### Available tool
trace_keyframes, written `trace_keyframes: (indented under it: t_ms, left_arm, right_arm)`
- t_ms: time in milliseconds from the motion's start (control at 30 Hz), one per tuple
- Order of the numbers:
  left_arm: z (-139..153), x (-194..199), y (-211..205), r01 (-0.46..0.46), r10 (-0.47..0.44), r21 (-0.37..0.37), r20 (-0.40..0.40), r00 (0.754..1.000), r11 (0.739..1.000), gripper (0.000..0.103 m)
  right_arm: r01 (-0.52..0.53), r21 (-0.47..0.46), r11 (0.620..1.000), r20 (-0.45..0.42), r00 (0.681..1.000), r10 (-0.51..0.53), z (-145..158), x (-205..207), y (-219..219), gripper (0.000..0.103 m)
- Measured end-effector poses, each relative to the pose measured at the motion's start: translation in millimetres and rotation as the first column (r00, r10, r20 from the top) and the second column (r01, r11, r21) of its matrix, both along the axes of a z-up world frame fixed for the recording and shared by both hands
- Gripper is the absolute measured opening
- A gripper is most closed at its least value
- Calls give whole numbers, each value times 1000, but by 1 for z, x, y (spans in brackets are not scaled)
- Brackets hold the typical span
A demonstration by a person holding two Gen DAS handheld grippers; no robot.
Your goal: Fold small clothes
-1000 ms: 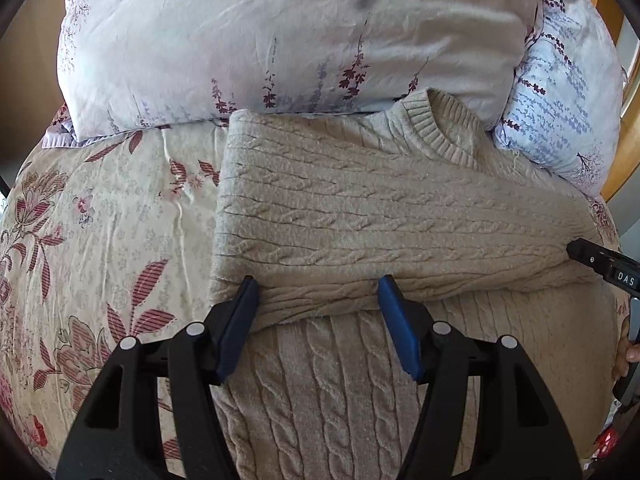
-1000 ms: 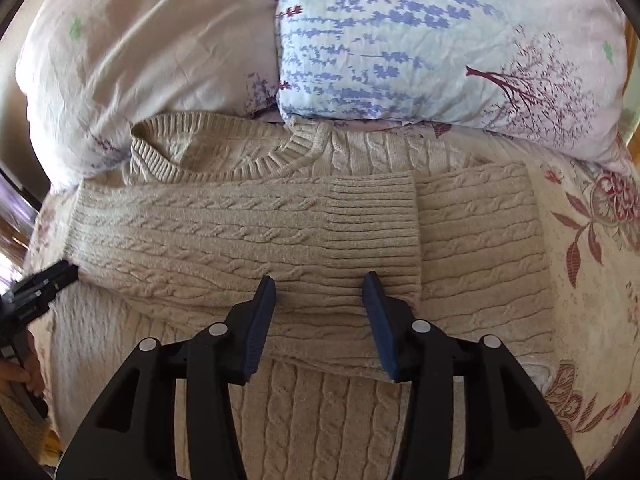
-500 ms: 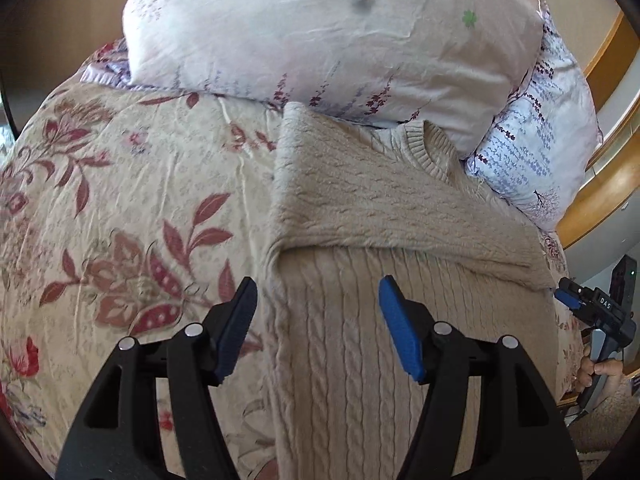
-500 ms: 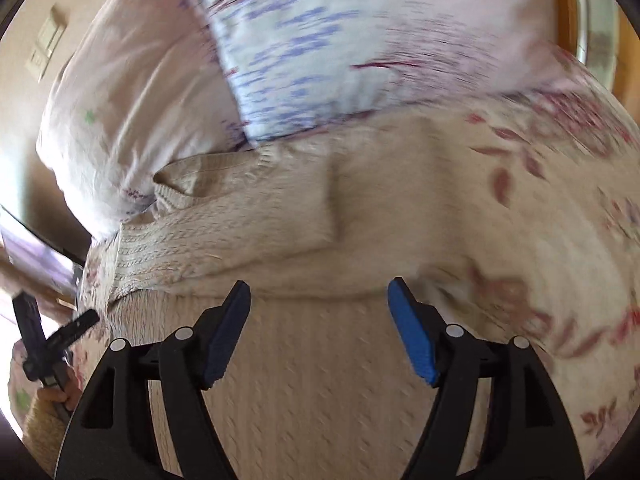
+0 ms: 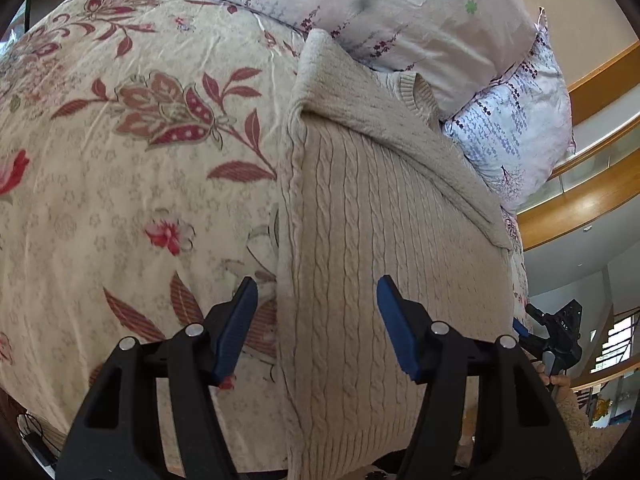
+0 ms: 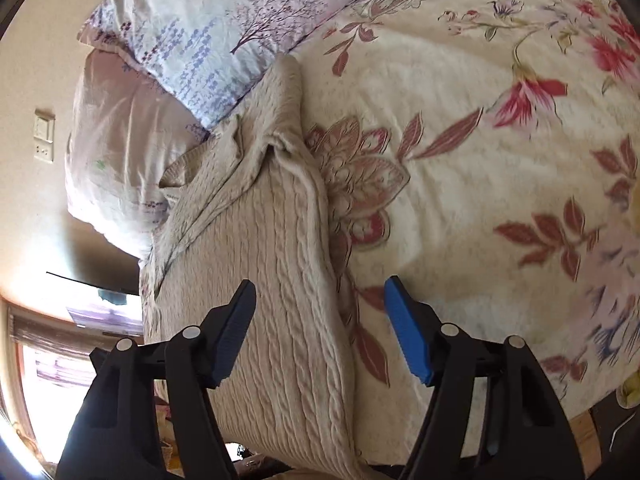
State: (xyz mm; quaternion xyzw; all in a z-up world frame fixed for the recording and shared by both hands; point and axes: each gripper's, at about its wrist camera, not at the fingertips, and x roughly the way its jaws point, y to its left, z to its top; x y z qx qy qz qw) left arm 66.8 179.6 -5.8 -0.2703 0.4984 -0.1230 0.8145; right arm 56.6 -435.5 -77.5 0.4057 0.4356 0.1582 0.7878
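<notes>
A beige cable-knit sweater lies flat on the floral bedspread, sleeves folded across its chest, collar toward the pillows. My left gripper is open and empty, low over the sweater's left edge near the hem. The sweater also shows in the right wrist view. My right gripper is open and empty, straddling the sweater's right edge near the hem. The right gripper also shows at the far right of the left wrist view.
Two pillows lean at the head of the bed, a pale pink one and a white one with purple print. A wooden bed frame runs behind them. A wall switch is on the left wall.
Both grippers have drawn back from the folded sleeves toward the hem and swung outward, the left to the sweater's left edge, the right to its right edge. Both stay open.
</notes>
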Motion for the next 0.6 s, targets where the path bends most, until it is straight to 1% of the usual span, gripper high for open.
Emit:
trace_keyframes:
  t_ms: [33,133,200,267,333,400,467,533,600]
  left_arm:
    - [0,-4,-1,-5,5,-3,9,1000,1000,60]
    - [-2,-13,-4,-5,5,-43,8,1000,999,59]
    - [-4,-18,-4,-5,6,-70,8,1000,998,58]
    - [-6,-24,-4,-8,8,-106,4,1000,994,55]
    - [-10,-30,-4,-7,7,-153,-5,1000,988,49]
    - [-12,-35,-4,-10,9,-181,-8,1000,983,46]
    - [-14,-40,-5,-12,8,-220,-20,1000,975,42]
    - [-16,-47,-7,-4,-3,-246,-31,1000,969,39]
    - [-18,-52,-11,19,-31,-255,-43,999,967,35]
  right_arm:
    - [-5,4,1000,3,1000,5,0,-3,1,68]
    - [-27,30,999,5,1000,27,-2,-9,5,63]
    - [-45,46,998,8,999,44,-4,-13,8,63]
    - [-65,77,995,12,998,64,-7,-18,10,54]
    - [-87,115,989,3,996,88,-14,-22,14,52]
    - [-111,153,982,11,994,111,-18,-28,19,51]
    - [-134,195,972,10,991,134,-22,-34,24,47]
    - [-160,221,962,0,986,164,-26,-39,29,43]
    - [-186,237,954,-5,981,192,-29,-46,33,41]
